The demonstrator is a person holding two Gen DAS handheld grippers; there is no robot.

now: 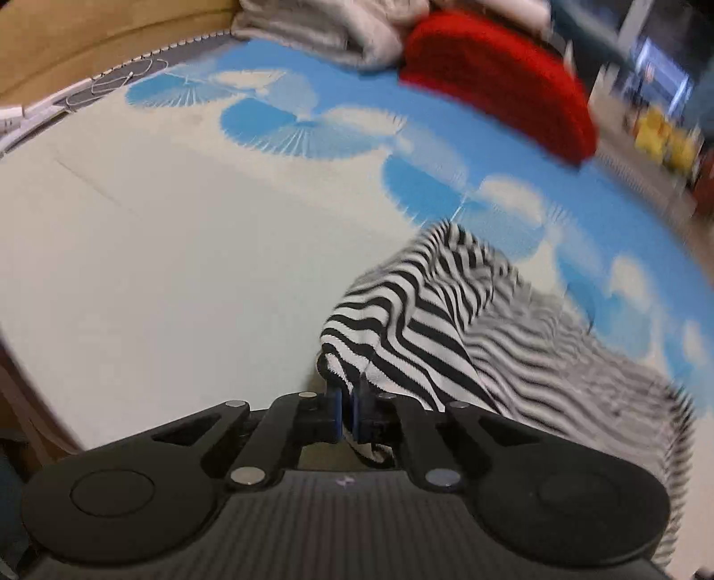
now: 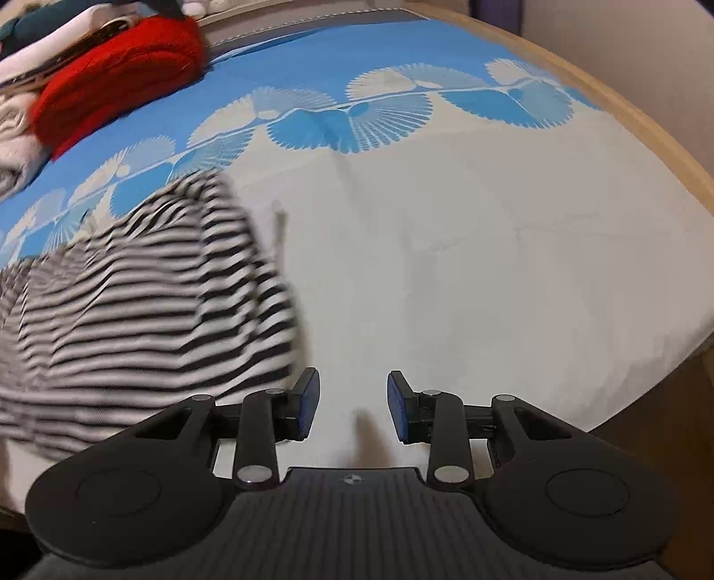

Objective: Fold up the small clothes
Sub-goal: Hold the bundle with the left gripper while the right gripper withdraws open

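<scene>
Two grippers over a bed with a white and blue fan-patterned sheet. Left gripper fingers pinched together on an edge of a black-and-white striped garment, cloth draping away toward 2 o'clock, blurred. Right gripper fingers parted, nothing between them, bare sheet beneath; striped garment lying at 10 o'clock, just beside the left finger. Red knit item and pale folded clothes at the bed's far edge.

The striped garment lies on the bedsheet, folded clothes behind it.
</scene>
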